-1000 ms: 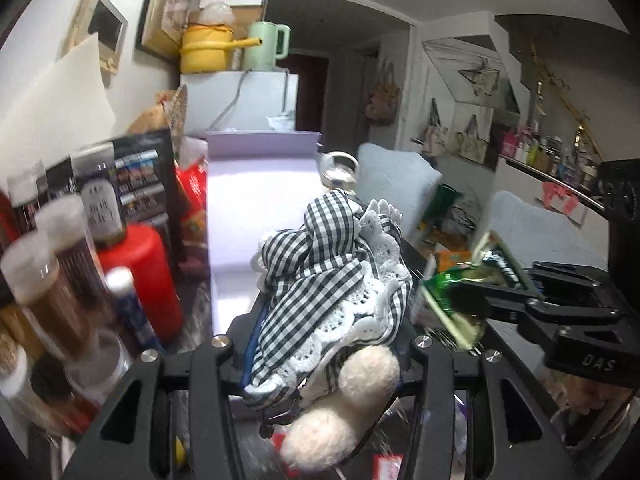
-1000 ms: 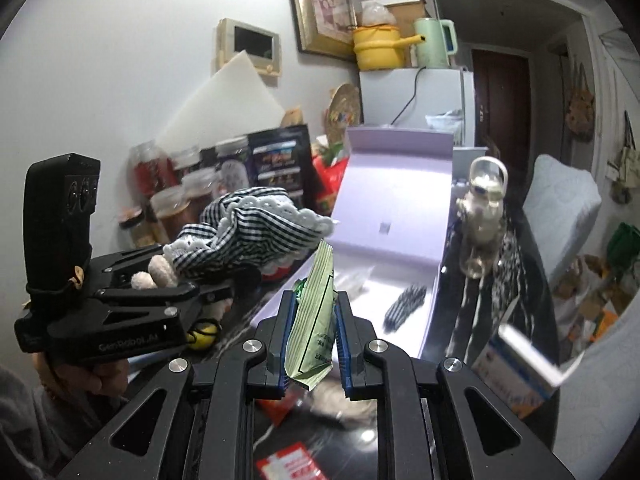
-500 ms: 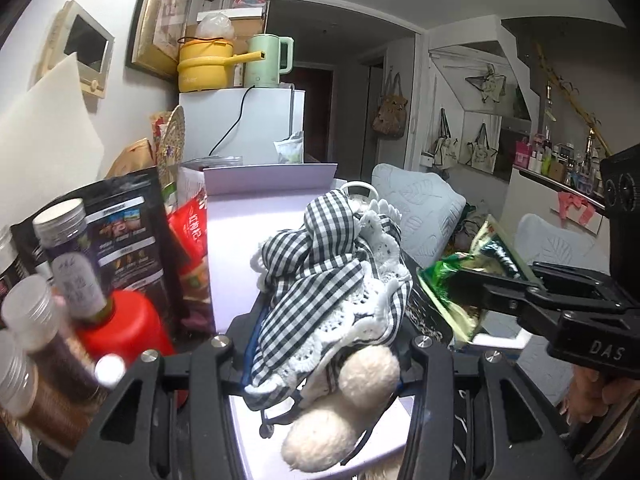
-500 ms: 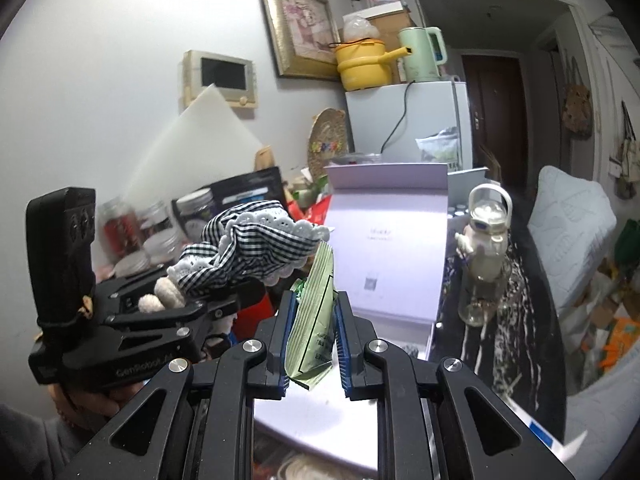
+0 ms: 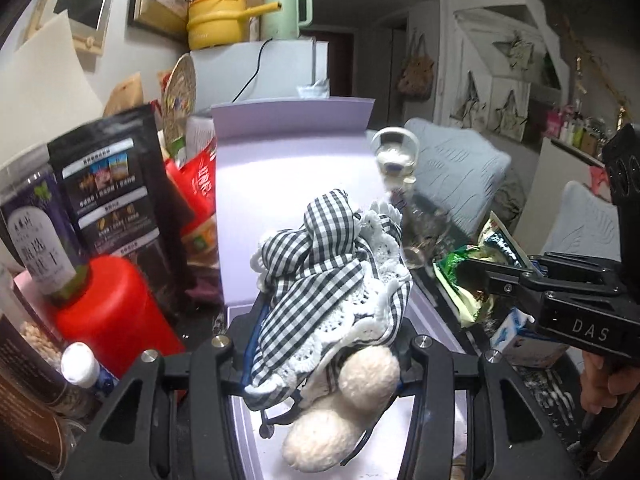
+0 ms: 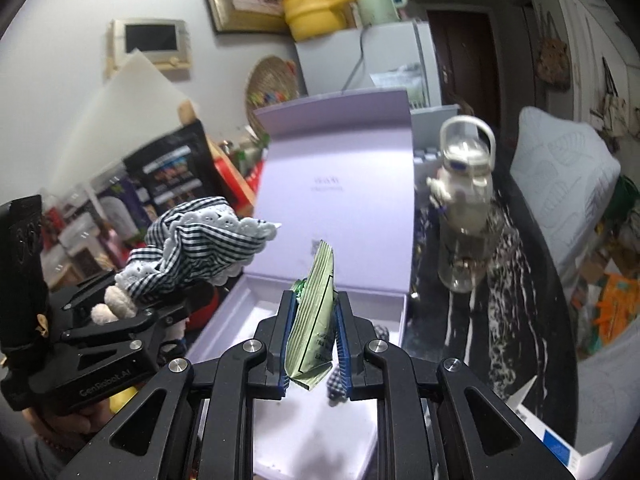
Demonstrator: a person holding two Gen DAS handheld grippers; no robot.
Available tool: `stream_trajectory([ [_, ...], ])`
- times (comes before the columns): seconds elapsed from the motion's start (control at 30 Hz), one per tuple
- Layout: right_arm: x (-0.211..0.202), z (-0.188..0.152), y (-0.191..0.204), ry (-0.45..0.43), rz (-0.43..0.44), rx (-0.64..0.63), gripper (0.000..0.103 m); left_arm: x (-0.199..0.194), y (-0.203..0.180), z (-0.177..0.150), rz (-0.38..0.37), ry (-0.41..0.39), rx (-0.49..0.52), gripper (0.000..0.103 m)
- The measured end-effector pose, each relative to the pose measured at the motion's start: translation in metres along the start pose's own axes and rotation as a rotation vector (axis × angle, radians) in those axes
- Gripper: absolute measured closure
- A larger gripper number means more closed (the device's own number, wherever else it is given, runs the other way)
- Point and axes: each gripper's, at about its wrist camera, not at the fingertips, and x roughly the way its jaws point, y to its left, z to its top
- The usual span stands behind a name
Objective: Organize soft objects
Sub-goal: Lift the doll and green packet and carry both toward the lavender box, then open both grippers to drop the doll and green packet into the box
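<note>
Carrying both items over the open lavender box (image 6: pixel 332 208), we find left gripper (image 5: pixel 328 312) jaws clamped on the gingham doll (image 5: pixel 332 276), right gripper (image 6: pixel 314 328) jaws on the green packet (image 6: pixel 316 320), ready for stowing.

A yellow pot (image 5: pixel 218 20) and a pale green kettle (image 5: pixel 286 12) stand on the white fridge (image 5: pixel 288 68) at upper centre. At left, a red canister (image 5: pixel 110 312) sits before a black snack pouch (image 5: pixel 116 196). Right of centre stands a clear water bottle (image 6: pixel 466 216) on the dark marbled tabletop (image 6: pixel 508 304).
</note>
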Motion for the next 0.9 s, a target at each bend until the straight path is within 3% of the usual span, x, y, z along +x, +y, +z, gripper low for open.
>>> stream_trajectory([
  [0.23, 0.034, -0.011, -0.002, 0.080, -0.036, -0.017, 0.085, 0.037, 0.001, -0.011, 0.016, 0.108, 0.006, 0.056],
  [0.47, 0.057, -0.019, -0.007, 0.144, -0.046, -0.012, 0.085, 0.055, -0.006, -0.020, 0.028, 0.159, 0.032, 0.056],
  [0.73, 0.077, -0.029, -0.006, 0.191, -0.143, -0.064, 0.085, 0.076, -0.008, -0.030, 0.029, 0.253, 0.033, 0.056],
  [0.9, 0.081, -0.033, -0.005, 0.200, -0.190, -0.089, 0.084, 0.082, -0.001, -0.031, 0.057, 0.261, 0.027, 0.056],
])
